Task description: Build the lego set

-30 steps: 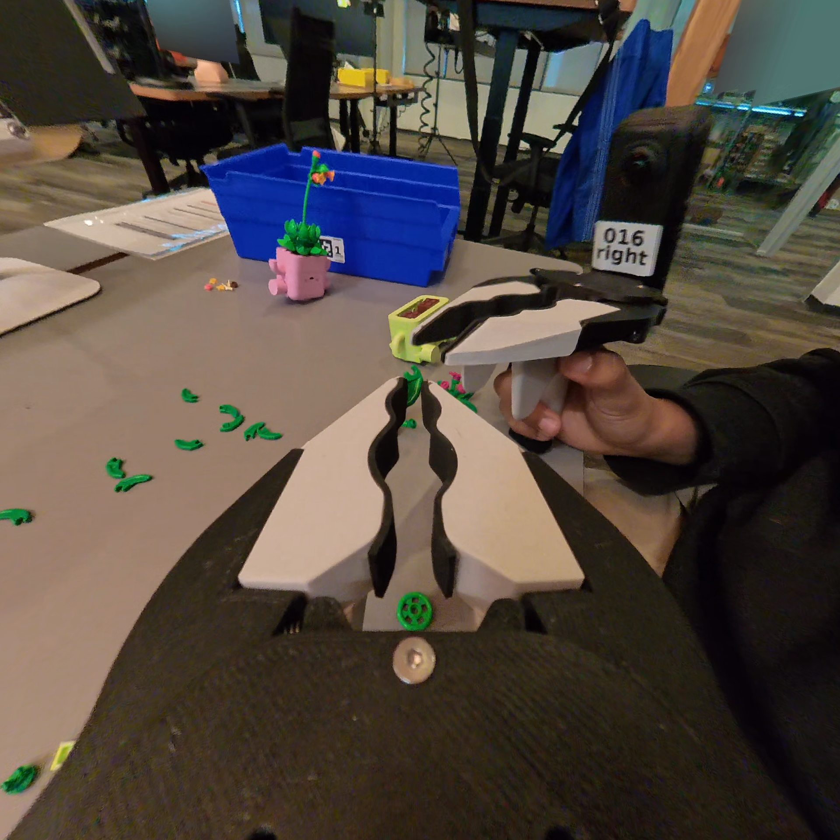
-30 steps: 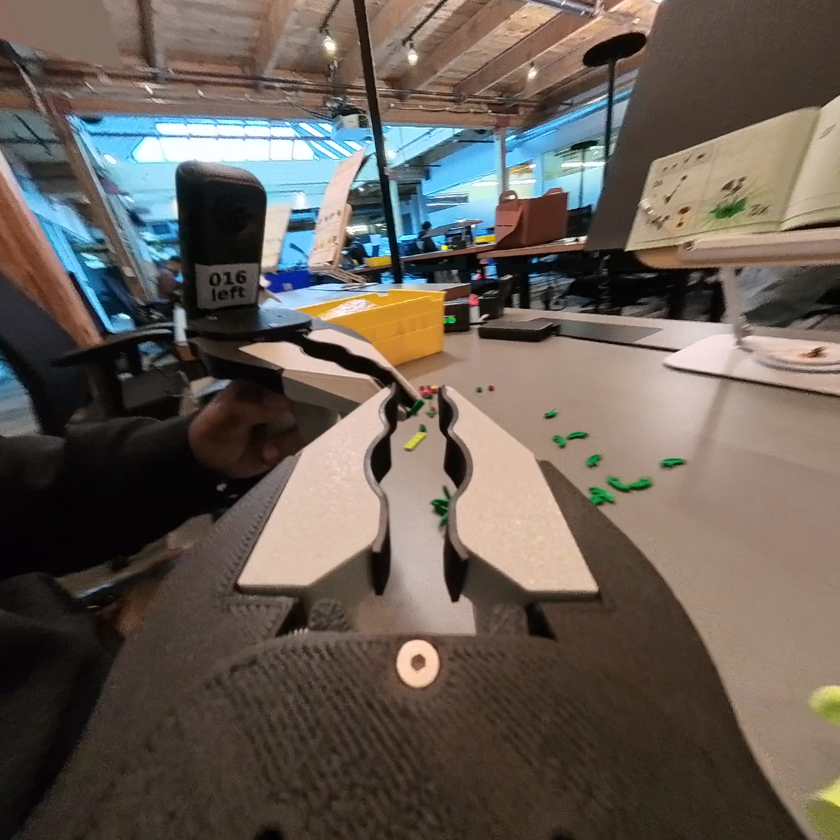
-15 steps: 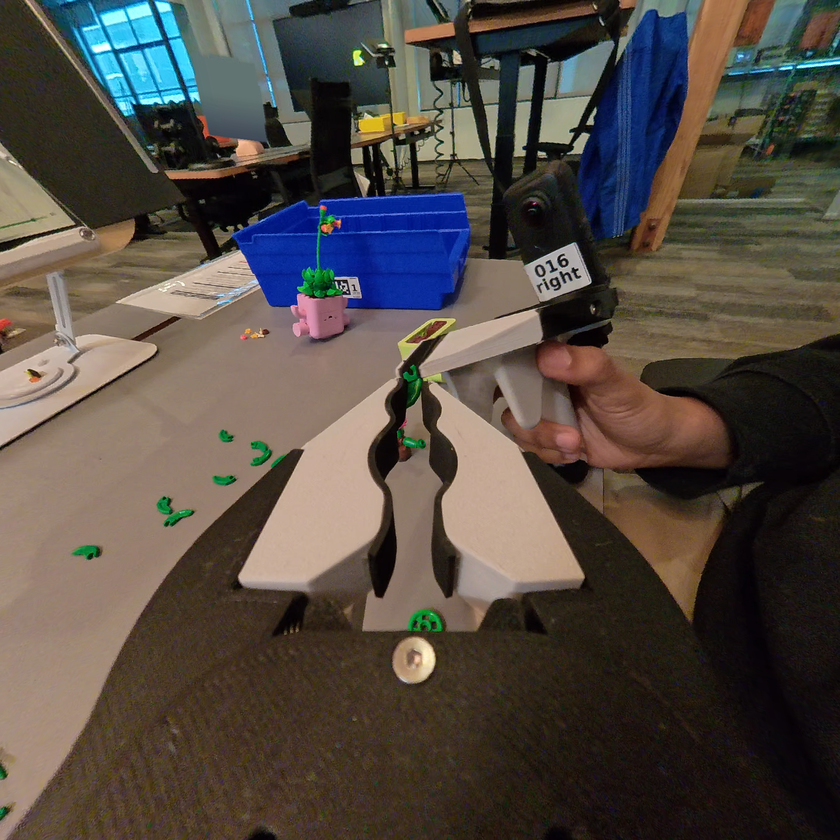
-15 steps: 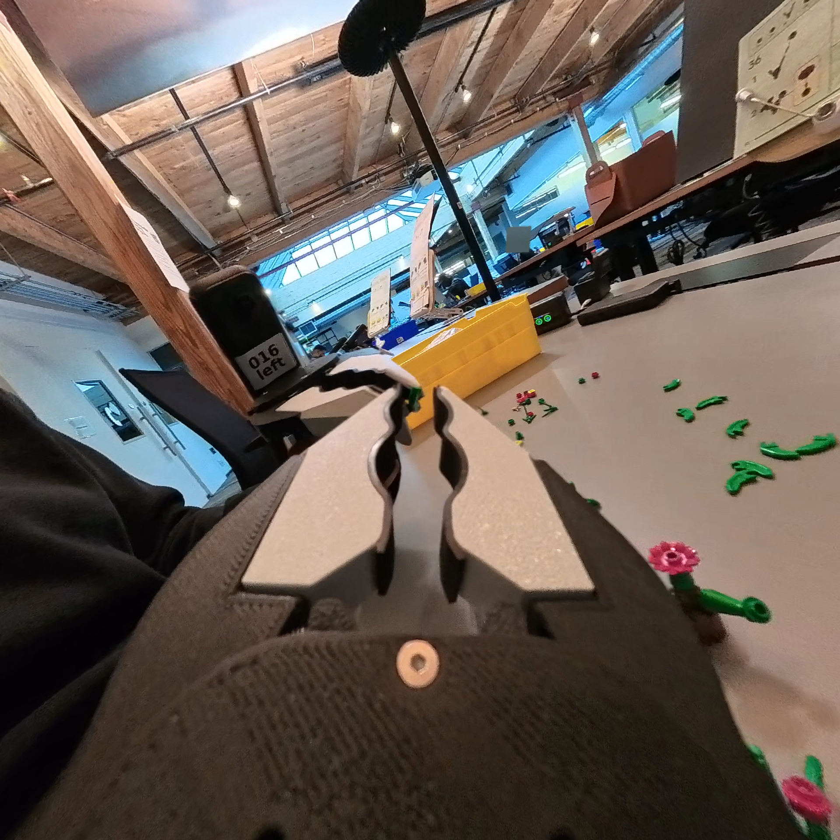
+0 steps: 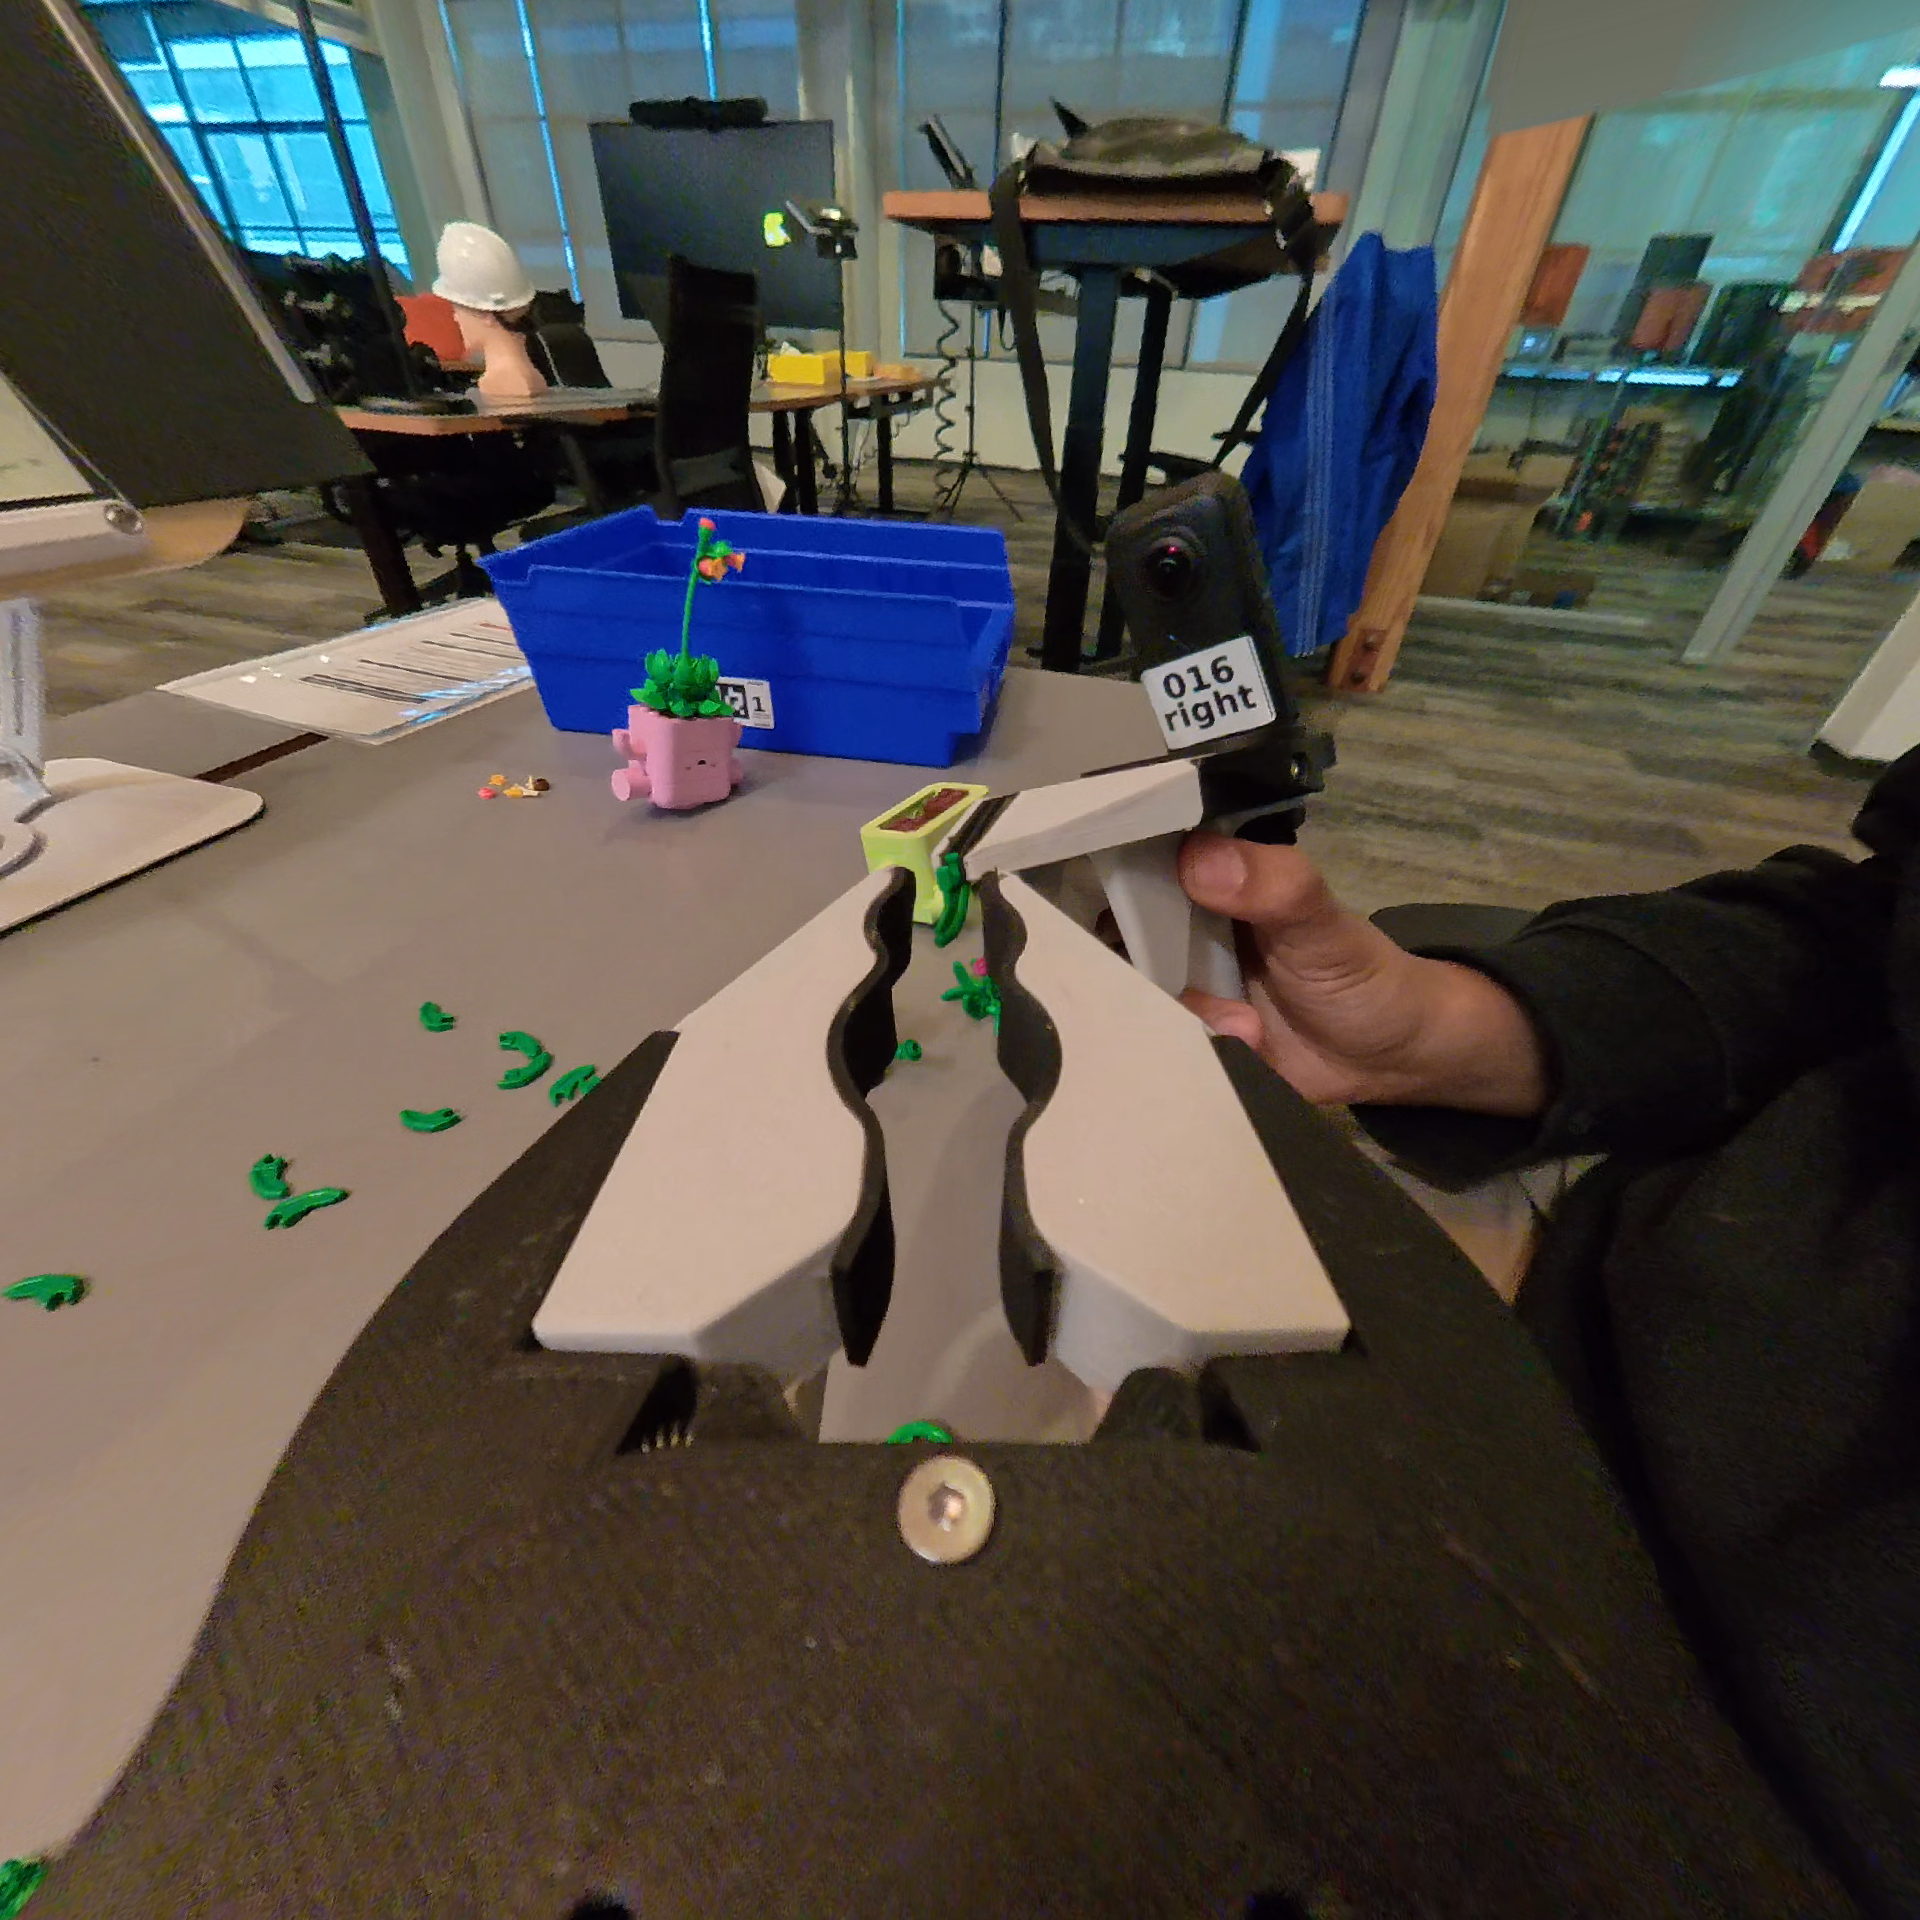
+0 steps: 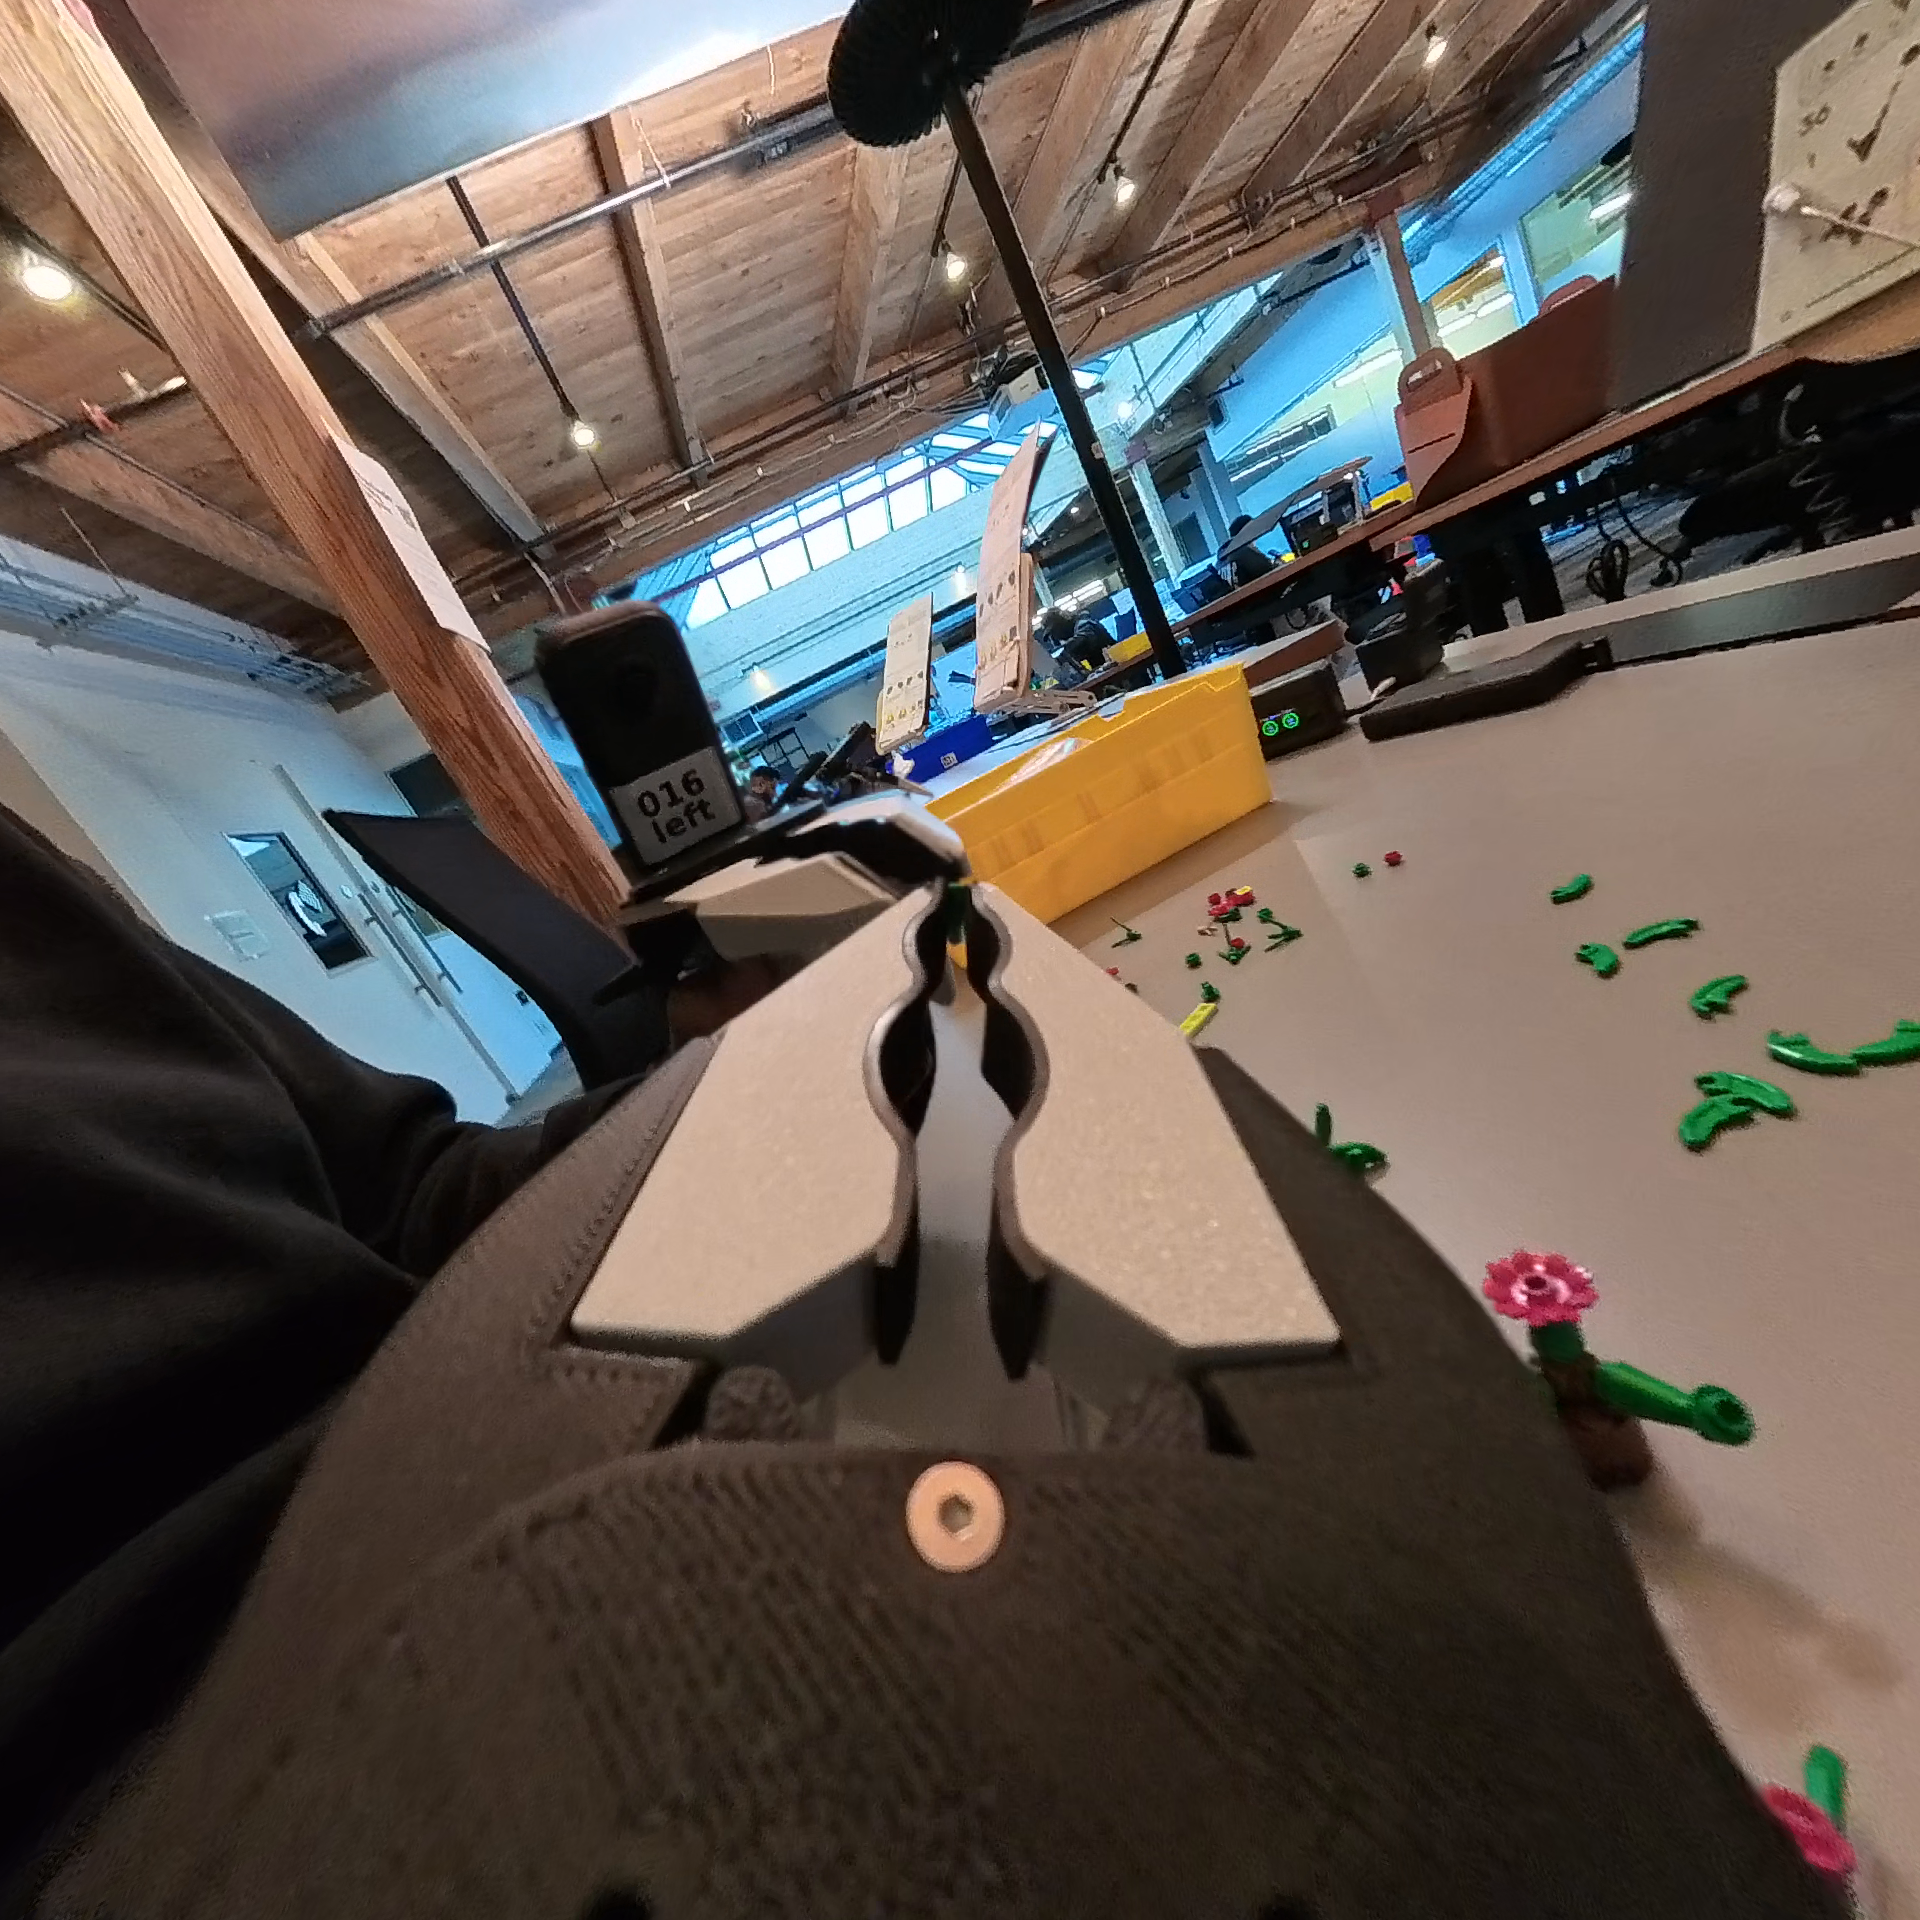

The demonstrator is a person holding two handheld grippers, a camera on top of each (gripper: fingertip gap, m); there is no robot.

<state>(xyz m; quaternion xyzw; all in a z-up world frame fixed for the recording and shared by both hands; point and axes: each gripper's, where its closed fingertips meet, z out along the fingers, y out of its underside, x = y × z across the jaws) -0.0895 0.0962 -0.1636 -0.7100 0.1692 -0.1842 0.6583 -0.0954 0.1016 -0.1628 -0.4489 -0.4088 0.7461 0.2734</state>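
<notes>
We hold both grippers above the desk (image 5: 312, 935), left gripper (image 5: 940, 902) and right gripper (image 6: 961, 912) both pinching one green stem (image 5: 951, 902) tip-to-tip; next, likely press-fit alignment.

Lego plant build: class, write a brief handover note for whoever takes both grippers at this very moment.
Left gripper: shut on a green stem piece at its tips.
Right gripper: tips at the same piece; grip unclear.
Lime pot stands just behind; loose green leaves and a pink flower are on the table.
Done: pink pot plant. Left: apparently the lime pot's plant.
</notes>
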